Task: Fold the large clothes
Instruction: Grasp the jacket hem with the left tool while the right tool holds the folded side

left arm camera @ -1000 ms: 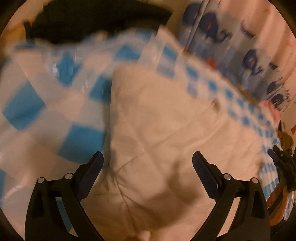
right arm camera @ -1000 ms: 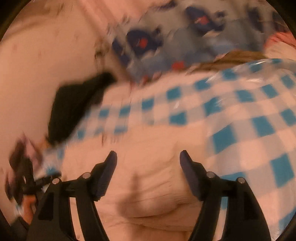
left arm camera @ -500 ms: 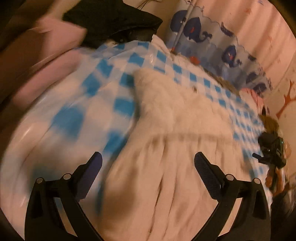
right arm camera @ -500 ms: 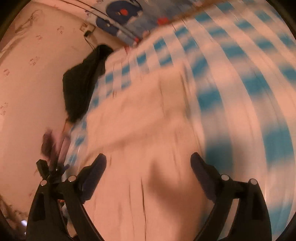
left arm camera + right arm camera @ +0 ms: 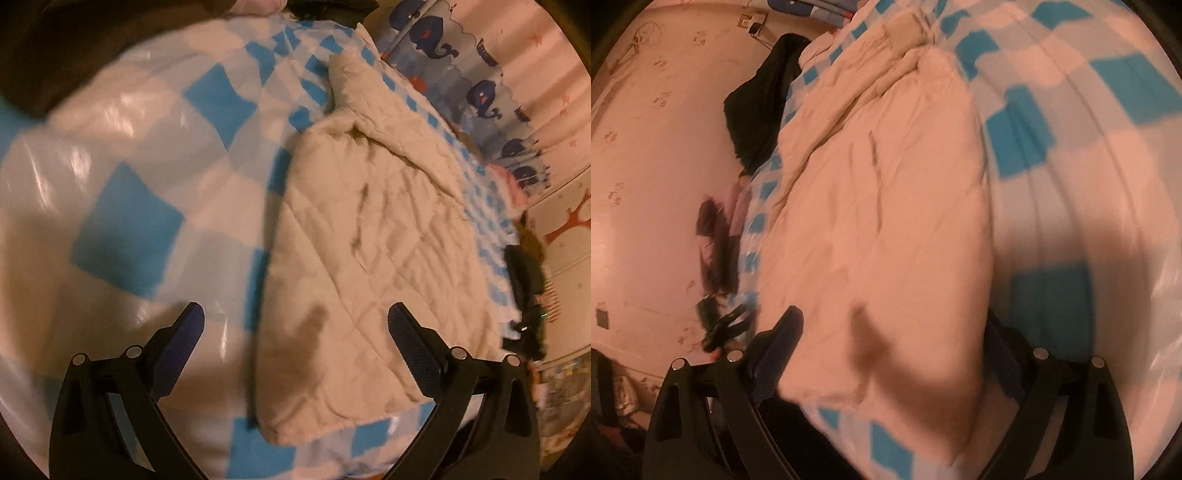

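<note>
A cream quilted garment (image 5: pixel 369 221) lies flat along a blue-and-white checked plastic sheet (image 5: pixel 129 221), one sleeve folded in at its far end. My left gripper (image 5: pixel 295 310) hangs open over the garment's near left edge, one finger above the sheet and one above the cloth, holding nothing. In the right wrist view the same garment (image 5: pixel 886 184) runs away from me on the checked sheet (image 5: pixel 1052 110). My right gripper (image 5: pixel 894 317) hovers over its near end with its jaws opening. The cloth lies below them, and the pads do not press on it.
A dark garment (image 5: pixel 757 92) is heaped at the far end of the sheet by the wall (image 5: pixel 646 184). A whale-print curtain (image 5: pixel 461 74) hangs along the far side. A blurred black object (image 5: pixel 524 302) sits at the sheet's right edge.
Both grippers have drawn back along the garment toward its near end, so much more of it shows. The right jaws have spread wider. The garment lies flat, out of both grippers.
</note>
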`<state>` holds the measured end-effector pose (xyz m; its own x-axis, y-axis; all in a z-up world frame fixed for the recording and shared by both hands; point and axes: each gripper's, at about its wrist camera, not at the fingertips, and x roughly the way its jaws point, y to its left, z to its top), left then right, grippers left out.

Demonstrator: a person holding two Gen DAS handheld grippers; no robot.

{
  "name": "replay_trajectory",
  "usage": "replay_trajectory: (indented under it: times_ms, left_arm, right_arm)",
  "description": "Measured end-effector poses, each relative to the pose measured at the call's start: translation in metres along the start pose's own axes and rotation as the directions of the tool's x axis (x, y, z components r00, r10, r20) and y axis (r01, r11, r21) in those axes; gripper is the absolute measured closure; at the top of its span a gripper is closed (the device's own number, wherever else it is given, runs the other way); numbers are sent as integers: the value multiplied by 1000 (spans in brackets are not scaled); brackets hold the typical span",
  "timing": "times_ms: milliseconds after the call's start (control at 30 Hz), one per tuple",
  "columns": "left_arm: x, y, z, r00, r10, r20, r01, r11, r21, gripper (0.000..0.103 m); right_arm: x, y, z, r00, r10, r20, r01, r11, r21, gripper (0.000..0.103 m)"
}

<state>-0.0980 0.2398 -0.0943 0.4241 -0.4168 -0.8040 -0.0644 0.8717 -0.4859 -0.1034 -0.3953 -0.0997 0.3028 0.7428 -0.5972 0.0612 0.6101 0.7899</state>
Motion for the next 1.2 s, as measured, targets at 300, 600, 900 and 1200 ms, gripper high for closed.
replay_trajectory:
  times_ms: [300, 600, 900, 1200]
  left_arm:
    - [28, -27, -36, 987, -57, -151, 65, 997, 49, 7]
    - [35, -26, -42, 981, -118, -157, 113, 993, -39, 30]
    - [16, -31, -42, 985, -111, -128, 105, 993, -49, 89]
    - [-62, -61, -59, 976, -203, -80, 206, 978, 35, 91]
  right_arm:
    - [-9, -10, -28, 989, 129, -74, -125, 991, 52, 10]
    - [-4, -22, -24, 986, 150, -71, -140, 981, 134, 7]
    - [-16, -1, -39, 996, 92, -1, -92, 996, 10, 83]
    - [-78, 44, -76, 986, 159, 57, -151, 981, -124, 89]
